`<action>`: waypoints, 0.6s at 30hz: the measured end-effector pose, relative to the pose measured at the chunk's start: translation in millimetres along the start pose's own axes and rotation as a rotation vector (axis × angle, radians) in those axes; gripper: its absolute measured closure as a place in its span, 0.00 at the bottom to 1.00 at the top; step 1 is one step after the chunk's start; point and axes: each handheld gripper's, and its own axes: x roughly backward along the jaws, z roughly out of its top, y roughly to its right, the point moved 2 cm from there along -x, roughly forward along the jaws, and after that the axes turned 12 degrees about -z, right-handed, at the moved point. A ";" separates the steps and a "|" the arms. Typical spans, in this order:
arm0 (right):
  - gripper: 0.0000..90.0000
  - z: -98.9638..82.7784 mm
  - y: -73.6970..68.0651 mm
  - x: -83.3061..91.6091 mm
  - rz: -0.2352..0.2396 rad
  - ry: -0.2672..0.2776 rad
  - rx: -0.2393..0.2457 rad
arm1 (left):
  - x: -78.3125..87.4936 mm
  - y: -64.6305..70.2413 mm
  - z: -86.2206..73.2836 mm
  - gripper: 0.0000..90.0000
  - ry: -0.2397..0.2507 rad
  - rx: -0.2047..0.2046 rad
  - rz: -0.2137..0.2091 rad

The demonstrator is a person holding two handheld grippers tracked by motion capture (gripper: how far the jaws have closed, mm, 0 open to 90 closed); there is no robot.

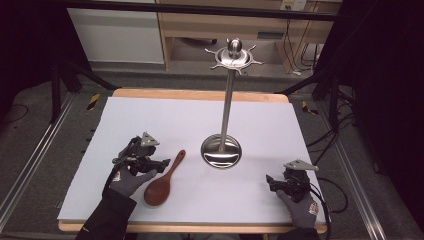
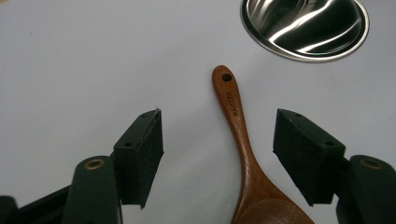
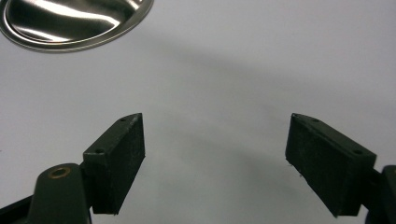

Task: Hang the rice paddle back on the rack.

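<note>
Left tongs, high view: left gripper (image 1: 161, 164) sits at lower left of the frame, jaws spread and pointing right toward the wooden spoon (image 1: 164, 181), just beside its handle and holding nothing.
Right tongs, high view: right gripper (image 1: 270, 181) rests at lower right, jaws spread, well apart from the spoon; I judge it is parked out of the way while the other hand works.
Spoon, high view: it lies flat on the white mat (image 1: 150, 120), bowl toward the bottom edge, handle slanting up and right toward the stand's base (image 1: 221, 152); that slant offers the narrow handle to the left jaws.
Stand, high view: a steel utensil stand (image 1: 227, 100) rises at centre, its hook crown (image 1: 234, 56) at the top of the frame; the hooks look like the likely home for the spoon's handle hole.
Left gripper view: the spoon's handle (image 2: 236, 116) runs up the middle of the frame between the two black pads (image 2: 142, 154), neither touching it; the hanging hole is at the handle's tip, and the base's shiny rim is at upper right. The wide gap straddles the handle, apparently set for a pinch.
Right gripper view: the pads (image 3: 116, 158) stand wide apart over bare mat, nothing between them; the base's rim (image 3: 70, 23) fills the upper left corner.
</note>
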 end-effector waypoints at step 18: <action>0.23 0.7 0.0 -2.0 0.005 -0.007 0.007 | -23.0 7.0 -8.1 0.42 -0.109 -0.004 -0.022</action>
